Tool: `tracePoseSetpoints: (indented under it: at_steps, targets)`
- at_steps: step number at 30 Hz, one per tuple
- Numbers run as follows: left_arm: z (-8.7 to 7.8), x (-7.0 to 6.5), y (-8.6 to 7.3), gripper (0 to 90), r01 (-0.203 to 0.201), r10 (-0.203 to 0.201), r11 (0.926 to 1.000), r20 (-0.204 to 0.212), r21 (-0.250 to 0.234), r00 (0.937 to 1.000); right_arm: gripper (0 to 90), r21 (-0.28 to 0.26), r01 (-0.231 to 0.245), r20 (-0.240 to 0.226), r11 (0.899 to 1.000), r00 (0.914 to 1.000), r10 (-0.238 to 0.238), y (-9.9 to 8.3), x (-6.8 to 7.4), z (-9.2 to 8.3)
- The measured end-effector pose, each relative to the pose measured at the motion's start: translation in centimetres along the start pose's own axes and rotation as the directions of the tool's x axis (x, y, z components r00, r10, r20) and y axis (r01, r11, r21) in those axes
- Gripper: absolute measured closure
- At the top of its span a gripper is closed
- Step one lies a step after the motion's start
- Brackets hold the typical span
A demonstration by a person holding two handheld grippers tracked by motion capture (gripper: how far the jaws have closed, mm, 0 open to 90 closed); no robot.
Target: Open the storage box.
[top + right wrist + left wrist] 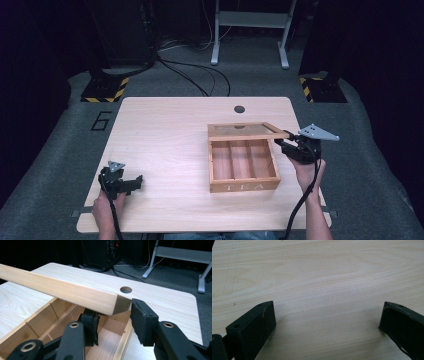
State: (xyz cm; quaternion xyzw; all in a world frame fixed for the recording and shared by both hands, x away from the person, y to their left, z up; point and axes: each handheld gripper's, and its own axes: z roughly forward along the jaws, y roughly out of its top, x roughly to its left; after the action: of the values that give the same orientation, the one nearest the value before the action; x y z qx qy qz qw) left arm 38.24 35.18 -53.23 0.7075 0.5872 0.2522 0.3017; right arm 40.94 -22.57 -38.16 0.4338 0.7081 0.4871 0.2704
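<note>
A wooden tea box with three compartments sits right of the table's centre, its inside bare. Its glass-paned lid is raised at a tilt, hinged along the back. My right gripper is shut on the lid's right front corner; in the right gripper view the lid's wooden frame runs off to the left from between the jaws of that gripper. My left gripper rests low near the table's front left, open, with bare wood between its jaws.
The light wooden table has a round cable hole behind the box. Beyond the table are grey carpet, black cables and a white metal stand. The table's right edge lies close beside my right hand.
</note>
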Motion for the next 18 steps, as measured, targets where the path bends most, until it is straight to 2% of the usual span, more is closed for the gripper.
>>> tracePoseSetpoints:
  at_steps: [6, 18]
  targets:
    - [0.0, 0.0, 0.0, 0.3, 0.0, 0.0, 1.0, -0.001, 0.001, 1.0, 56.1, 0.011, -0.013, -0.005, 1.0, 0.9999, 0.013, -1.4, 0.2, -0.1]
    - [0.0, 0.0, 0.0, 0.4, 0.0, 0.0, 1.0, 0.0, 0.001, 1.0, 55.3, 0.066, -0.053, -0.024, 0.996, 0.9982, 0.055, -4.6, 0.4, 0.3]
